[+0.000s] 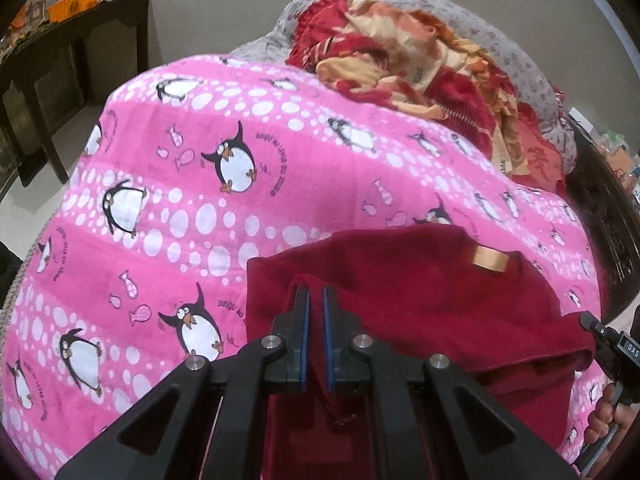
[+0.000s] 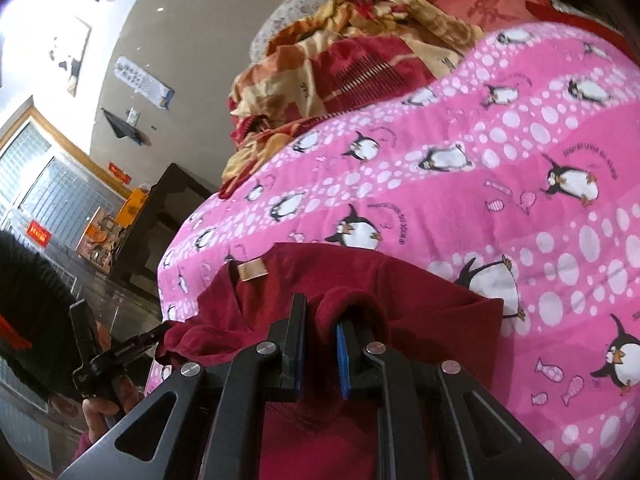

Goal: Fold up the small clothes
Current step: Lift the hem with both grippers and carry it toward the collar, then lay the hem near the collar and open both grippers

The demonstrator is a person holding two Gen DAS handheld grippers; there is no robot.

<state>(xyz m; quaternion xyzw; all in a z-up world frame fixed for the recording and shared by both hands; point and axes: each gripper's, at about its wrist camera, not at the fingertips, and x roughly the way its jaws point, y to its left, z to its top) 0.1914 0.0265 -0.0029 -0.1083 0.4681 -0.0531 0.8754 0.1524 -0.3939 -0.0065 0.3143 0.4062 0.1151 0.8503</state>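
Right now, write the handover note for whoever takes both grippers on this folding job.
Left gripper: shut on an edge of the dark red fleece garment.
Right gripper: shut on a bunched fold of the same garment, at its other side.
Garment: partly lying on the pink penguin-print blanket, its near part hanging from the two grips; the tan sewn label faces up.
Heaped red and yellow patterned blanket: at the far end, clear of the job.
Done: both grips taken.
Left: lay the garment flat, make the folds, release. No finished fold shows yet.
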